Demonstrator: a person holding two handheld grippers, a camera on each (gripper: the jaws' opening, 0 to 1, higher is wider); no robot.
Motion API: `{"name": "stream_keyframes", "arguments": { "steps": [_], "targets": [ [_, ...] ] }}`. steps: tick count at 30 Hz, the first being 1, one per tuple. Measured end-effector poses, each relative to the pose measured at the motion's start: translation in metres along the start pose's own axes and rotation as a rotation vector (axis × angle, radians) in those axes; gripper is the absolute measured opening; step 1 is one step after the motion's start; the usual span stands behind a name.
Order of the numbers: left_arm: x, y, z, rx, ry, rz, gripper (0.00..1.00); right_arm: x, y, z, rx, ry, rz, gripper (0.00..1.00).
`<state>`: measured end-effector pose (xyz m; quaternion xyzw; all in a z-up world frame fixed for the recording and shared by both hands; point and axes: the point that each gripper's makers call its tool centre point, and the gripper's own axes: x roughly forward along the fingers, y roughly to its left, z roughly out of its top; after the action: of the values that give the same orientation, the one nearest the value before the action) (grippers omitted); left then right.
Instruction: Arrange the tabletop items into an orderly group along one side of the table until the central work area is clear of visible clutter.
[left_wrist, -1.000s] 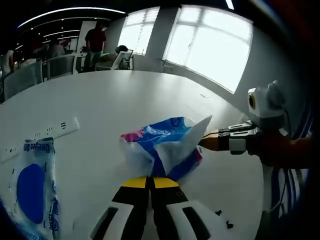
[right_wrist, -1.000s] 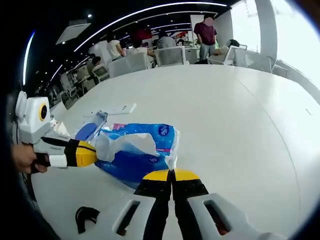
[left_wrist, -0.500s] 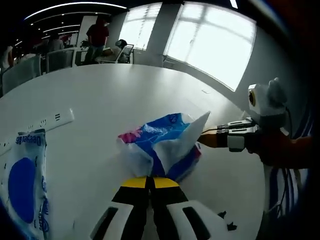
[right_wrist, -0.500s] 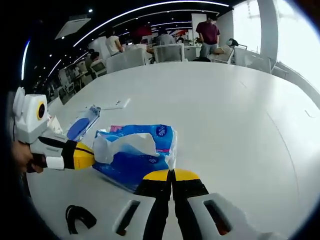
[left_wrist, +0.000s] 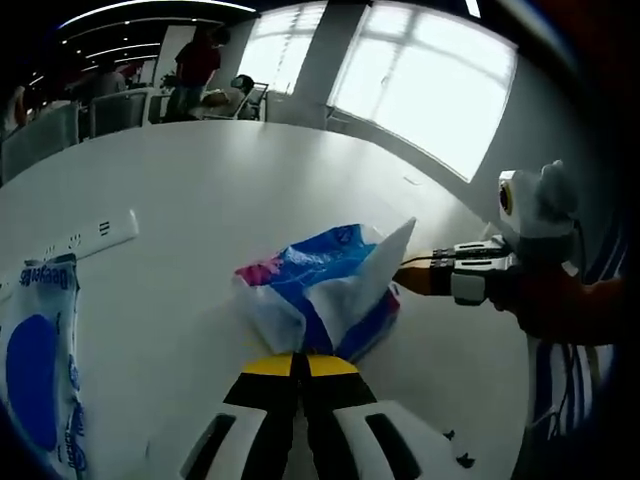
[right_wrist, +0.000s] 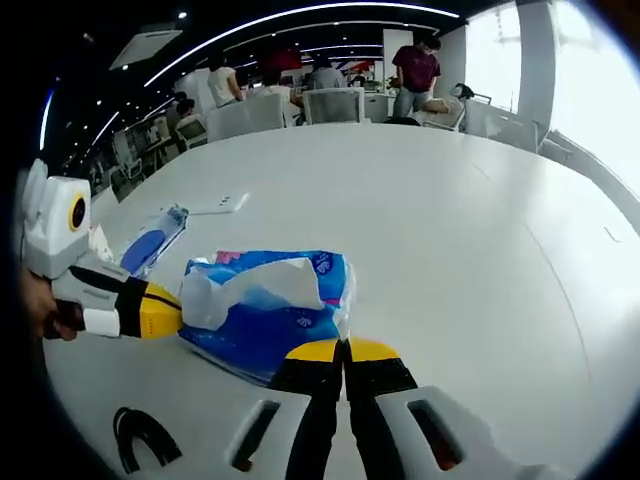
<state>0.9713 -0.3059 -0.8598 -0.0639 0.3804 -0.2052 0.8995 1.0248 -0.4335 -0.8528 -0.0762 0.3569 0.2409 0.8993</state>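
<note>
The left gripper (left_wrist: 301, 362) and the right gripper (right_wrist: 343, 348) both have their jaws pressed together on opposite edges of the blue tissue pack (right_wrist: 262, 310). The pack sits between them on the white table (right_wrist: 450, 230). A second blue packet (left_wrist: 35, 370) lies far left of the left gripper.

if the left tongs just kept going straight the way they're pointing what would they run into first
Most likely the blue tissue pack, right ahead of the shut left tongs, which seem to pinch its near edge already. The right tongs grip its white flap from the side.
</note>
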Motion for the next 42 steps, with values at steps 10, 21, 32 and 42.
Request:
{"name": "stream_keyframes", "arguments": {
  "steps": [10, 21, 32, 42],
  "targets": [
    [0.002, 0.000, 0.000, 0.004, 0.003, 0.005, 0.00, 0.002, 0.001, -0.002, -0.018, 0.005, -0.004, 0.00],
    [0.000, 0.001, -0.004, 0.034, 0.028, 0.036, 0.08, -0.002, -0.003, -0.004, -0.013, 0.002, -0.014, 0.05],
    [-0.020, -0.003, 0.004, 0.057, 0.014, 0.065, 0.17, -0.020, 0.014, 0.019, -0.014, -0.068, 0.037, 0.15],
    [-0.053, 0.008, 0.019, 0.046, -0.054, 0.164, 0.28, -0.034, 0.046, 0.044, -0.046, -0.149, 0.115, 0.32]
  ]
}}
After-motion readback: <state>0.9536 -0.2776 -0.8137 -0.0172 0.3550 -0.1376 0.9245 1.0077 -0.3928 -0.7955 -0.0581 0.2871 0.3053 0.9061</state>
